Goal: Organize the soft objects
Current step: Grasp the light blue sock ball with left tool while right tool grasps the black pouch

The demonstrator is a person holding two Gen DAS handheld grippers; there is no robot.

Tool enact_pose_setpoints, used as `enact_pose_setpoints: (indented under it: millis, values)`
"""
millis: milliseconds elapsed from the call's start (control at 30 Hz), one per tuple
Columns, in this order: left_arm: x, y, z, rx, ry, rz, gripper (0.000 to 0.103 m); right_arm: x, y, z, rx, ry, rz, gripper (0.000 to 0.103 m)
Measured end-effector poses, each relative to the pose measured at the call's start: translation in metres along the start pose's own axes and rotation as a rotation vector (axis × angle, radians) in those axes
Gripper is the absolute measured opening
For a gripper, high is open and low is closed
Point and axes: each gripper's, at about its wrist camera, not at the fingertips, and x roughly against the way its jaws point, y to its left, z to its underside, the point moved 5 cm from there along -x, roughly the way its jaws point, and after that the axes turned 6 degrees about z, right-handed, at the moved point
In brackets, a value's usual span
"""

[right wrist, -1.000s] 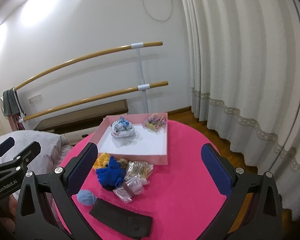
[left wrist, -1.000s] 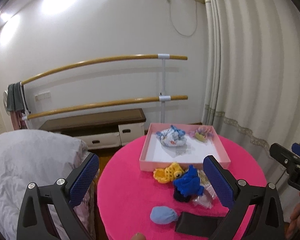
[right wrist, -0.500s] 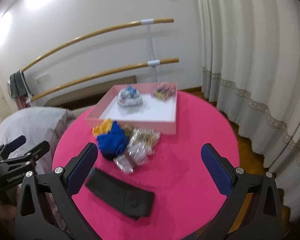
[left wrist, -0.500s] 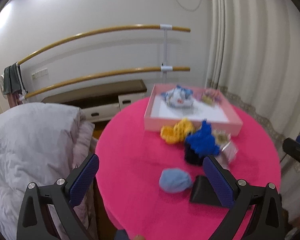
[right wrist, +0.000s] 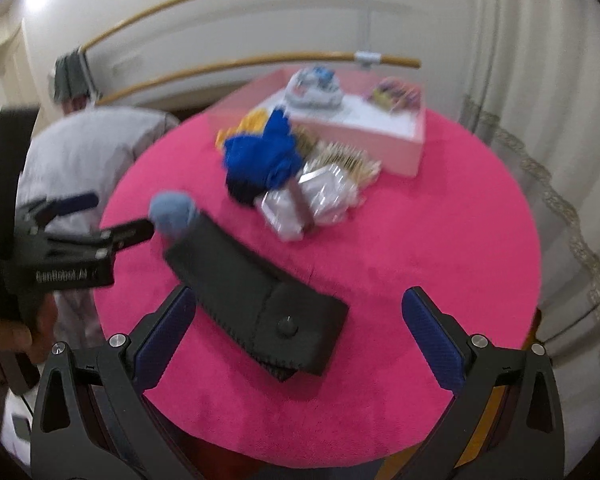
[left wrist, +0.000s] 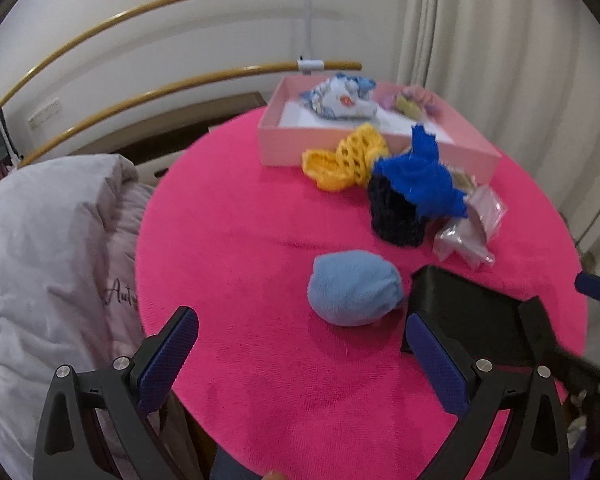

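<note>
Two soft bundles already lie in your shallow pink cardboard box. The round pale-blue plush ball, yellow knit and blue knit remain outside it. Both your left hand-held gripper and right hand-held gripper gape apart, empty.

Bare pink tablecloth lies open left of the light-blue ball. Black pouch just beside the ball blocks its right. Clutter pile crowds the pink tray front; right half of the table is bare.
</note>
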Motion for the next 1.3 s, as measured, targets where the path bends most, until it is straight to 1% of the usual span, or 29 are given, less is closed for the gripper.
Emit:
enact_pose_setpoints:
  millis: [167, 300, 367, 433, 467, 533, 633, 667, 733, 767, 800, 833, 900, 1000, 1200, 1300]
  values:
    - [-0.021, 0.003, -0.005, -0.005, 0.037, 0.031, 0.103, -0.014, 0.012, 0.008, 0.068, 0.04, -0.026, 0.103]
    - [-0.041, 0.002, -0.01, -0.021, 0.039, 0.037, 0.103, -0.026, 0.018, 0.008, 0.095, 0.058, -0.041, 0.103]
    - [-0.053, 0.003, -0.014, -0.022, 0.048, 0.045, 0.101, -0.033, 0.019, 0.006, 0.108, 0.066, -0.053, 0.103]
    - [-0.063, 0.002, -0.017, -0.022, 0.05, 0.071, 0.095, -0.039, 0.019, 0.004, 0.118, 0.066, -0.06, 0.103]
    - [-0.067, 0.001, -0.019, -0.022, 0.053, 0.086, 0.093, -0.041, 0.019, 0.002, 0.122, 0.064, -0.062, 0.103]
    - [-0.072, -0.001, -0.021, -0.025, 0.056, 0.107, 0.086, -0.045, 0.02, -0.001, 0.125, 0.057, -0.085, 0.101]
    - [-0.076, -0.004, -0.023, -0.025, 0.064, 0.136, 0.071, -0.052, 0.022, -0.004, 0.131, 0.062, -0.11, 0.093]
    - [-0.075, -0.004, -0.024, -0.025, 0.064, 0.141, 0.069, -0.055, 0.023, -0.004, 0.13, 0.068, -0.121, 0.086]
    - [-0.077, -0.006, -0.026, -0.028, 0.067, 0.156, 0.061, -0.056, 0.025, -0.004, 0.135, 0.065, -0.127, 0.083]
    - [-0.075, -0.008, -0.027, -0.029, 0.068, 0.163, 0.058, -0.056, 0.026, -0.004, 0.137, 0.064, -0.133, 0.079]
    - [-0.075, -0.01, -0.028, -0.031, 0.067, 0.171, 0.052, -0.055, 0.026, -0.004, 0.139, 0.063, -0.137, 0.076]
    - [-0.076, -0.013, -0.03, -0.034, 0.068, 0.18, 0.045, -0.055, 0.026, -0.004, 0.14, 0.062, -0.14, 0.074]
    - [-0.077, -0.018, -0.032, -0.046, 0.064, 0.181, 0.043, -0.053, 0.025, -0.003, 0.136, 0.057, -0.149, 0.065]
    - [-0.077, -0.021, -0.034, -0.041, 0.065, 0.191, 0.04, -0.048, 0.019, -0.001, 0.112, 0.052, -0.163, 0.056]
    - [-0.073, -0.022, -0.032, -0.044, 0.059, 0.187, 0.037, -0.041, 0.007, 0.002, 0.052, 0.051, -0.16, 0.044]
    - [-0.068, -0.022, -0.03, -0.045, 0.055, 0.174, 0.036, -0.038, 0.001, 0.003, 0.016, 0.049, -0.174, 0.042]
